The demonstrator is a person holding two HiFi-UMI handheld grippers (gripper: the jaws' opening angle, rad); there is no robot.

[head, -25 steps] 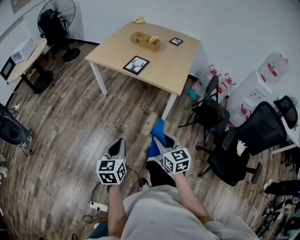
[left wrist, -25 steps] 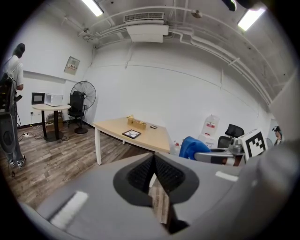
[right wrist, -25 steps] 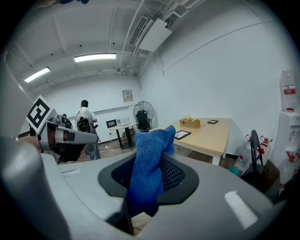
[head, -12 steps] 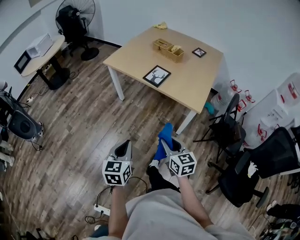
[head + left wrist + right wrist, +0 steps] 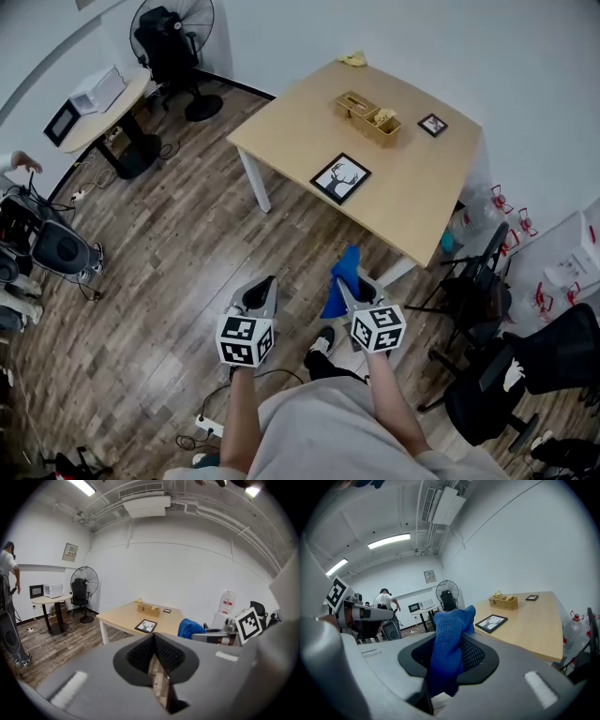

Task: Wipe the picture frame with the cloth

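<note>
While right tool (image 5: 450,625) clamps cloth (image 5: 344,268), frame (image 5: 340,178) lies ahead.

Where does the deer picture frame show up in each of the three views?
Head view: upper middle; the picture frame lies flat on the table, towards its near edge.
Left gripper view: centre of the picture, small, on the tabletop.
Right gripper view: right of centre, just right of the blue cloth.
Shared landmark: the basket on the table beyond the frame, visible in all three views.
</note>
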